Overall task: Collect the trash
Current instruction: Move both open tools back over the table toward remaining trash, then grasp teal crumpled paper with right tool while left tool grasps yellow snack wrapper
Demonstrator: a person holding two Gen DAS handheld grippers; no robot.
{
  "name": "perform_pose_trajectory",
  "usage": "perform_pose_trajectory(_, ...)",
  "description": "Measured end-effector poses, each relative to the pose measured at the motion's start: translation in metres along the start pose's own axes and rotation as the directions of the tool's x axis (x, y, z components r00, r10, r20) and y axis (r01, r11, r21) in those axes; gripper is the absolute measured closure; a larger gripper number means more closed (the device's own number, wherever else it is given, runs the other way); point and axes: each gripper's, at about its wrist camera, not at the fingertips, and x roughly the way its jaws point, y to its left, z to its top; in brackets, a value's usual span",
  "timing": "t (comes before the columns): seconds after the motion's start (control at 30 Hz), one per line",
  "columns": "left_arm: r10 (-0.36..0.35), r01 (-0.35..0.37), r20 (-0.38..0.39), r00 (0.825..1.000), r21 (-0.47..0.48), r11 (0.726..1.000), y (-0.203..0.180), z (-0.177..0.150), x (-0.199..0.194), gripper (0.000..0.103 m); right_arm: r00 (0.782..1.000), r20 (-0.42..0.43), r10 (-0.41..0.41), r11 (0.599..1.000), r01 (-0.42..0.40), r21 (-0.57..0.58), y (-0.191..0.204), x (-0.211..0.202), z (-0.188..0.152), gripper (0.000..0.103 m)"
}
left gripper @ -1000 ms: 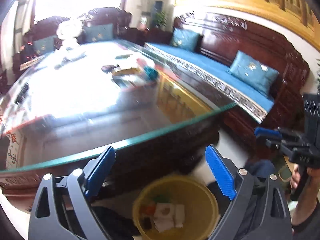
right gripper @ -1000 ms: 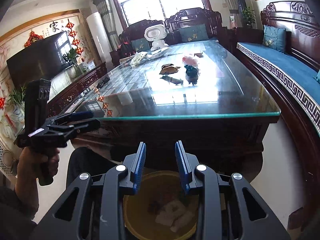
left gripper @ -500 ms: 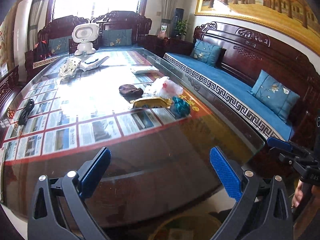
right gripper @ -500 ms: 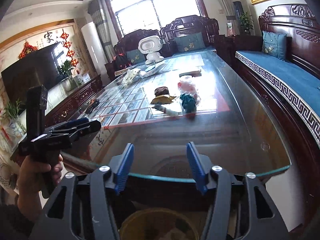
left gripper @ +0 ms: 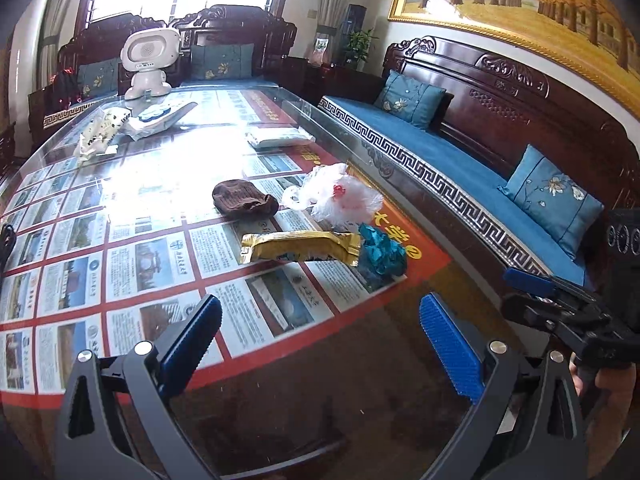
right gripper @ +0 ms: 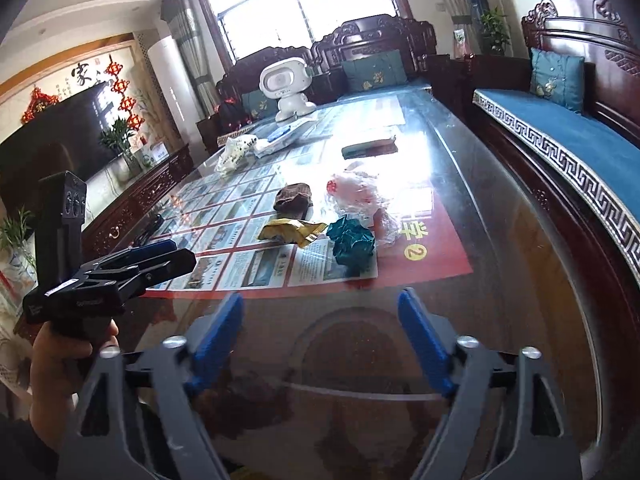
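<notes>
The blue-padded fingers (left gripper: 450, 344) of the left gripper (left gripper: 316, 340) are standing spread wide over the glass-topped bench (left gripper: 360, 380), nothing between them. The fingers (right gripper: 420, 336) of the right gripper (right gripper: 320, 336) have just been opening and are likewise gaping on empty air.

Ahead of both, four pieces of trash are lying clustered on the glass: one crumpled teal paper ball (right gripper: 352, 244), one flattened gold wrapper (left gripper: 298, 246), one clear plastic bag (left gripper: 336, 192) with a red spot showing through it, and one dark brown wad (left gripper: 244, 198).

The wrapper is touching the teal ball, the bag is sitting just behind them, and the brown wad is resting just beside the bag.

The whole cluster is lying well beyond the fingertips of either gripper, roughly centred before the right pair and slightly right of centre before the left.

A white toy robot (left gripper: 148, 62) is standing at the bench's far end.
</notes>
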Motion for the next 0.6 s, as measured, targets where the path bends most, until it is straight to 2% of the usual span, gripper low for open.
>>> perform_pose_trajectory(0.07,0.021,-0.021,-0.009,1.0,-0.008,1.0,0.004,0.004,0.012,0.004,1.0,-0.026,-0.005,1.0,0.006,0.013,-0.008,0.017,0.006,0.035)
perform_pose_trajectory(0.2,0.016,-0.017,-0.026,1.0,-0.04,0.999,0.016,0.009,0.032,0.004,0.997,-0.08,-0.008,1.0,0.008,0.007,-0.015,0.051,0.02,0.036)
perform_pose_trajectory(0.6,0.012,-0.014,-0.043,0.999,-0.052,0.999,0.025,0.02,0.06,0.004,0.983,-0.183,0.003,1.0,-0.007,-0.018,-0.021,0.109,0.036,0.039)
